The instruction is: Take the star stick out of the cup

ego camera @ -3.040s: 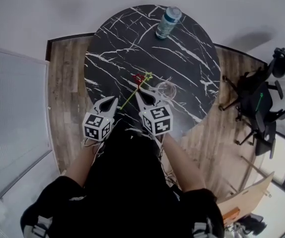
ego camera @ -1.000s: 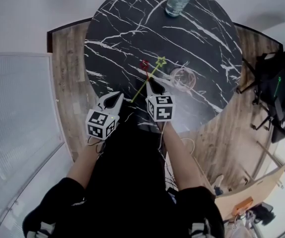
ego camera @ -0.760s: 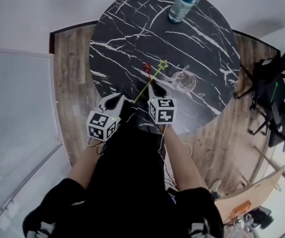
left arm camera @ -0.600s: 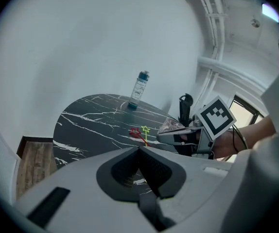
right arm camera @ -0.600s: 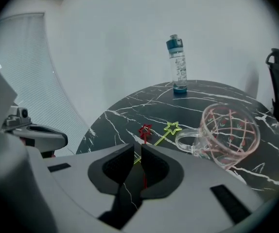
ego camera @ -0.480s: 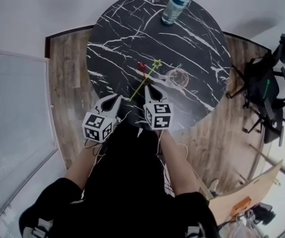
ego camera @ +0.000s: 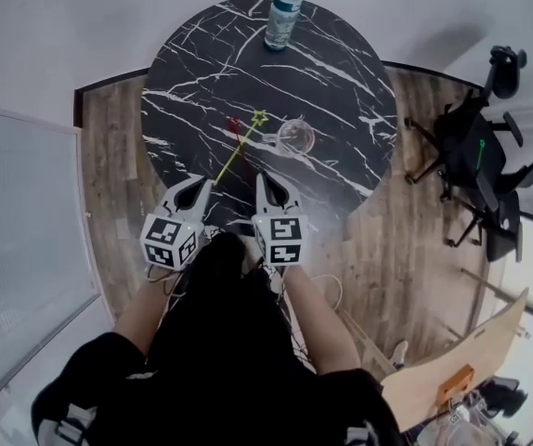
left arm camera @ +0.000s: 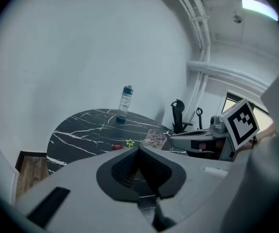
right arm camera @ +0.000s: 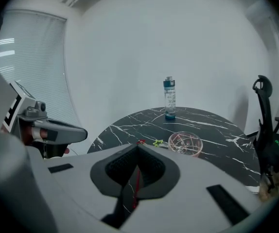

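Marble table [ego camera: 341,91] held two star sticks [ego camera: 238,149] lying just beside the cup [ego camera: 295,136] (already out), while left gripper [ego camera: 207,183] and right gripper [ego camera: 260,176] stood clenched, seemingly empty, best drawn back without brushing them.

soft, even daylight makes all three views bright. the head view is sharp at its middle; a faint grey shadow lies on the pale surface beyond the table [ego camera: 341,72], and the cup [ego camera: 295,136] catches small highlights. both gripper views bend hard at the edges and fade to black corners. a ceiling lamp [left arm camera: 258,8] glares in the left gripper view, where the nearest parts are blurred.
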Available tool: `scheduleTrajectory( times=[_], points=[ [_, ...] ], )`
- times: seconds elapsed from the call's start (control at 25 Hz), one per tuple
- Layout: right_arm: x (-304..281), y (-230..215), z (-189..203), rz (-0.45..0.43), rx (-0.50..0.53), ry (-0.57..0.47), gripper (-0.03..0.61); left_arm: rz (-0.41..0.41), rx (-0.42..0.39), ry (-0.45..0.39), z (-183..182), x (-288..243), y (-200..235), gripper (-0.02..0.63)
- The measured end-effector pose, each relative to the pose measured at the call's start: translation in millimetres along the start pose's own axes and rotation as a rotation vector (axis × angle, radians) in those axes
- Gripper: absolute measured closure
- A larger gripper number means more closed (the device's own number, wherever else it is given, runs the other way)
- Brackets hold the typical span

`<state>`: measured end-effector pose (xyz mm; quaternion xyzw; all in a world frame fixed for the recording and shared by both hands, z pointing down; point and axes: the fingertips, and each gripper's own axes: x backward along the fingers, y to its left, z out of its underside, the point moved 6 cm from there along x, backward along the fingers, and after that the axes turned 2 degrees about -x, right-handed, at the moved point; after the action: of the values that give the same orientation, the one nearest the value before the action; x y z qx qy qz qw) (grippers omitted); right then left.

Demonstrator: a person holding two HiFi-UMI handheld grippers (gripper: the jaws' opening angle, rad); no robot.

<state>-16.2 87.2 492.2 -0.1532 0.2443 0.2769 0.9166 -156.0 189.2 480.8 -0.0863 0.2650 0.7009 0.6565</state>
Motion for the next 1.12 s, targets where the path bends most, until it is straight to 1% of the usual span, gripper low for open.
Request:
scheduleTrajectory(
  times=[0.16,0.32,0.44,0.6,0.76,0.96,1.12],
  points=[
    [33.0,-12.2,-4.9,0.007,0.007,-0.062,0.581,-0.023,-0.017,-0.054,-12.9,8.4,-33.1,0.615],
    [72.6,-20.1,-14.3,0.021,0.025,-0.132,0.581,-0.032,-0.028,-0.088,-24.6,15.4,-71.0,0.615],
    [99.4,-19.8,-33.8,0.018,0.044,-0.203,0.581,-0.036,-0.072,-0.138,-44.8,27.5,-92.3,0.615],
    [135.5,-19.2,-65.4,-0.005,0.088,-0.306,0.581,-0.068,-0.133,-0.232,-78.2,48.0,-113.2,0.615],
    [176.5,-19.2,-90.3,0.010,0.109,-0.394,0.581,-0.086,-0.146,-0.303,-102.9,72.6,-132.6,0.615],
    [216.5,-16.5,-109.1,0.021,0.129,-0.485,0.581,-0.117,-0.187,-0.370,-122.1,95.8,-151.4,0.615],
    [236.2,-18.9,-119.4,0.042,0.163,-0.534,0.581,-0.129,-0.212,-0.410,-133.0,107.2,-162.7,0.615]
  ],
)
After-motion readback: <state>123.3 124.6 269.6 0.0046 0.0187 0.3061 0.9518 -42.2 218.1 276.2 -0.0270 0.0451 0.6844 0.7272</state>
